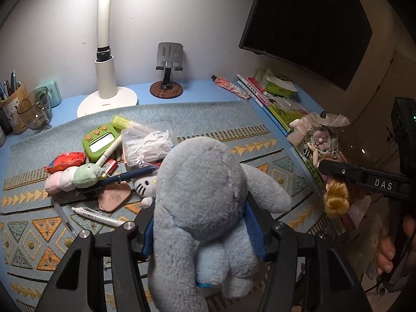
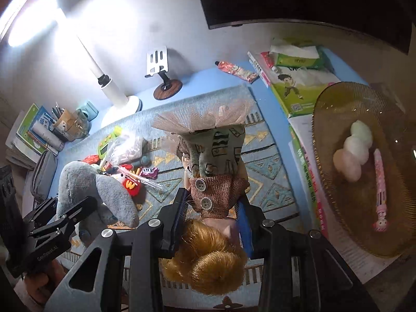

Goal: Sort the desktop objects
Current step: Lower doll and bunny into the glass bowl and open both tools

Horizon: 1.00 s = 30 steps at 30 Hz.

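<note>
My left gripper (image 1: 202, 223) is shut on a grey-blue plush toy (image 1: 200, 182), held above the patterned mat (image 1: 234, 119). My right gripper (image 2: 212, 221) is shut on a blond-haired doll (image 2: 215, 156) that hangs head towards the camera, its skirt pointing away. The plush (image 2: 104, 189) and the left gripper (image 2: 67, 215) show at the lower left of the right wrist view. On the mat lies a pile: a green timer (image 1: 100, 141), a bag of floss picks (image 1: 145, 143), a tri-colour plush (image 1: 70, 179), a cat-face toy (image 1: 144, 186) and pens.
An amber glass bowl (image 2: 364, 104) at the right holds a tri-colour plush (image 2: 353, 153) and a pink pen (image 2: 381, 182). At the back stand a white lamp (image 1: 106, 78), a phone stand (image 1: 167, 78), a monitor (image 1: 306, 23), a glass cup (image 1: 35, 109) and books (image 1: 273, 98).
</note>
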### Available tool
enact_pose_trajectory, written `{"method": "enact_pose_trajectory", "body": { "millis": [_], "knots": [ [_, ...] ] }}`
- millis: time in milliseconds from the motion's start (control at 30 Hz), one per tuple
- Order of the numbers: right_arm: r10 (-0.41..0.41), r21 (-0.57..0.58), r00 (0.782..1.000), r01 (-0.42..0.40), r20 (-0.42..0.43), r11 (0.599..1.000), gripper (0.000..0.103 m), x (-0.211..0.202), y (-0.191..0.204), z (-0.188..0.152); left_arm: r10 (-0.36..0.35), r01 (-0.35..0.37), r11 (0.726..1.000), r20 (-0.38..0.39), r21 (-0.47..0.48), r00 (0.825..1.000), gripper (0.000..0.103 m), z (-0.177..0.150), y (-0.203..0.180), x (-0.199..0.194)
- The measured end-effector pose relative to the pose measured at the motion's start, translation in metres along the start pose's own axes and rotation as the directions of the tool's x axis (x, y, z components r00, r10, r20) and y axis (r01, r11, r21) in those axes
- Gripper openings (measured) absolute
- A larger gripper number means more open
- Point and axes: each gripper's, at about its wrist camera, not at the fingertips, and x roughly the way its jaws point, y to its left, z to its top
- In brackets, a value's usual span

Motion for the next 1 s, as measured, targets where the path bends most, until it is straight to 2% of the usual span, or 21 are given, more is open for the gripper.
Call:
{"method": "enact_pose_trajectory", "body": {
  "millis": [300,533,633,700,833,967,1000],
  "knots": [
    [0.018,0.093,0.995,-0.027,0.096,0.995,0.037,-0.048,-0.060,0.009,-0.049,0.042,0.995,0.066,0.094,0.997,0.054,0.039,-0.073,-0.013],
    [-0.038,0.251,0.981,-0.011,0.190,0.968,0.037,-0.078,-0.121,0.011,-0.131,0.110,0.975,0.098,0.193,0.987,0.054,0.070,-0.141,-0.009],
    [-0.117,0.295,0.965,0.044,0.235,0.955,0.037,-0.091,-0.140,0.007,-0.166,0.142,0.964,0.091,0.225,0.982,0.054,0.078,-0.167,-0.002],
    [-0.166,0.313,0.956,0.085,0.242,0.946,0.037,-0.094,-0.152,0.006,-0.181,0.152,0.953,0.089,0.263,0.980,0.054,0.083,-0.187,0.005],
    [-0.181,0.351,0.959,0.096,0.218,0.932,0.037,-0.090,-0.175,0.002,-0.238,0.204,0.926,0.072,0.317,0.969,0.054,0.094,-0.221,0.022],
    [-0.189,0.353,0.962,0.110,0.199,0.929,0.024,-0.083,-0.188,-0.003,-0.276,0.247,0.907,0.038,0.340,0.960,0.054,0.101,-0.248,0.044],
    [-0.194,0.349,0.960,0.115,0.200,0.930,0.023,-0.082,-0.190,-0.003,-0.277,0.251,0.904,0.026,0.347,0.961,0.054,0.102,-0.254,0.051]
  ]
}}
